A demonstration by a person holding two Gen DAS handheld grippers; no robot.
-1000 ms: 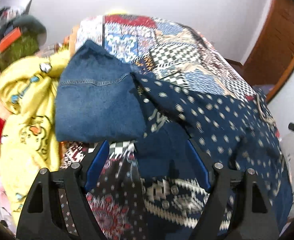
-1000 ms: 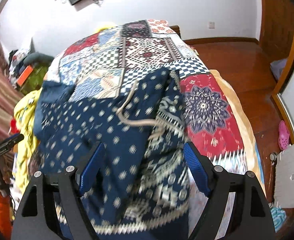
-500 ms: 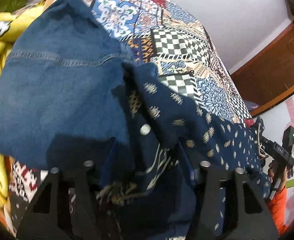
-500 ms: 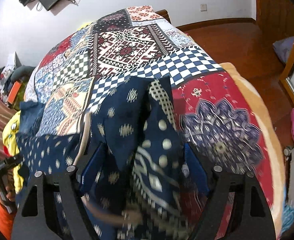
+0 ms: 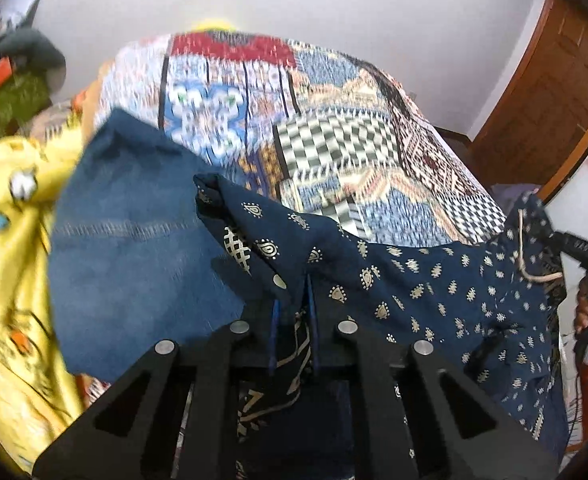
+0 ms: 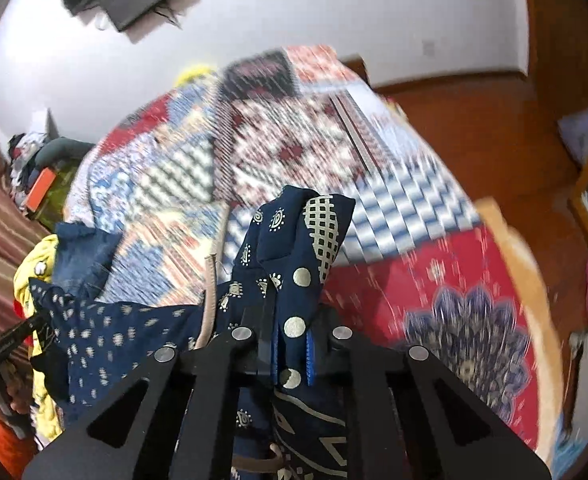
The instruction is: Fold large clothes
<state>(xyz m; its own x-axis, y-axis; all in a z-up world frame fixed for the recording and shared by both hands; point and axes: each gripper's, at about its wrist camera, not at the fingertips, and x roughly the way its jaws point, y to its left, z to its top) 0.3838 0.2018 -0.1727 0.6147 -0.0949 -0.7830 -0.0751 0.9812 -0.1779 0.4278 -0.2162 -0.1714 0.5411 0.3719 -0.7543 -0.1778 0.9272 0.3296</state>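
I am clamping my left gripper (image 5: 292, 312) on a fold of the navy printed garment (image 5: 433, 288); its jaws are closing, cloth pinched between them. My right gripper (image 6: 290, 344) is clenched on the garment's other end. Only the left view is showing the denim piece (image 5: 134, 248) fully, beside the yellow blanket (image 5: 10, 280) at the bed's left edge. The garment is hanging above the patchwork bedspread (image 6: 294, 148); only the right view is showing the wooden floor (image 6: 493, 128).

Even, soft indoor light; no glare. Motion blur smears the quilt (image 6: 333, 168) in both fisheye views; edges bend and darken.
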